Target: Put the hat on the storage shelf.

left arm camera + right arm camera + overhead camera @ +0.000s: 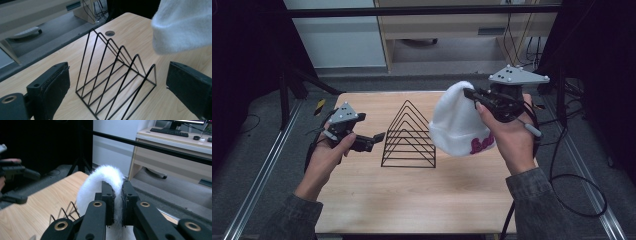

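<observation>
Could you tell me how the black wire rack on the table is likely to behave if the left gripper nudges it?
The wire rack is thin open wire, so it is probably light and would likely slide on the smooth wooden table rather than resist. Its wide base and triangular dividers suggest it won't tip easily. It looks stiff, unlike the white beanie drooping from the right gripper.

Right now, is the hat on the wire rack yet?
Not yet. Picking up looks done: the right tongs are shut on the white hat, holding it in the air beside the rack. The left tongs are open by the rack. Whether the hat goes on it is a guess.
</observation>
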`<action>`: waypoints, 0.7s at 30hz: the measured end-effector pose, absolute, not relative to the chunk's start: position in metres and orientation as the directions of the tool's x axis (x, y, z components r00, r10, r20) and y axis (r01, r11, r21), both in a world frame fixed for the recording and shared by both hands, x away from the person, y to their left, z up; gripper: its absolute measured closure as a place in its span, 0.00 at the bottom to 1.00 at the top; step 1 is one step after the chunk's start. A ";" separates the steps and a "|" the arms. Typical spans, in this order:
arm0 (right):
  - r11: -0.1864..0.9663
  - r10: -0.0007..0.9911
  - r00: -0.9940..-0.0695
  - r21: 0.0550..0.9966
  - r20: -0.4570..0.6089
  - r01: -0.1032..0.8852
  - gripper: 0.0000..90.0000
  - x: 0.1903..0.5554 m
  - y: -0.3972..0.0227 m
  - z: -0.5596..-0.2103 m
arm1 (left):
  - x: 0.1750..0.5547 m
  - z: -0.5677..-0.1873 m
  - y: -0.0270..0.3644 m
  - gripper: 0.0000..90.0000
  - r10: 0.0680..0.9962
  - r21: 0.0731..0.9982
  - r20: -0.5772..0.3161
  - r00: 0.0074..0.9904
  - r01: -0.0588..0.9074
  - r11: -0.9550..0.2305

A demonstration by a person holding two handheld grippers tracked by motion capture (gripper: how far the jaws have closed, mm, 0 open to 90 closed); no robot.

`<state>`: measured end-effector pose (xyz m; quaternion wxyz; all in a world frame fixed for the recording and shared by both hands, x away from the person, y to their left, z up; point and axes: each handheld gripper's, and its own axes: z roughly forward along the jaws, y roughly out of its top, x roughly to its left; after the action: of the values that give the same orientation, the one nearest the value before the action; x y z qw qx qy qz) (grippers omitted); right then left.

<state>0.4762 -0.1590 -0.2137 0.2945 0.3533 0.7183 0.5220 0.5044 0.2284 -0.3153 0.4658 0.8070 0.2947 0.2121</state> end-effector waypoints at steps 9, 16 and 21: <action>0.206 0.814 -0.578 0.962 -0.065 0.182 0.93 0.484 -0.140 -0.198 | 0.506 -0.309 0.221 0.06 0.646 0.900 0.067 0.760 0.234 -0.369; 0.185 0.814 -0.578 0.969 -0.059 0.162 0.93 0.490 -0.130 -0.191 | 0.506 -0.305 0.216 0.06 0.641 0.896 0.067 0.765 0.237 -0.376; 0.162 0.816 -0.576 0.975 -0.046 0.152 0.93 0.496 -0.123 -0.184 | 0.506 -0.304 0.210 0.06 0.637 0.897 0.068 0.768 0.233 -0.376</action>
<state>0.4961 -0.1235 -0.1839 0.3036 0.3464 0.6992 0.5468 0.5055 0.2104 -0.3037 0.4885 0.8032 0.2709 0.2071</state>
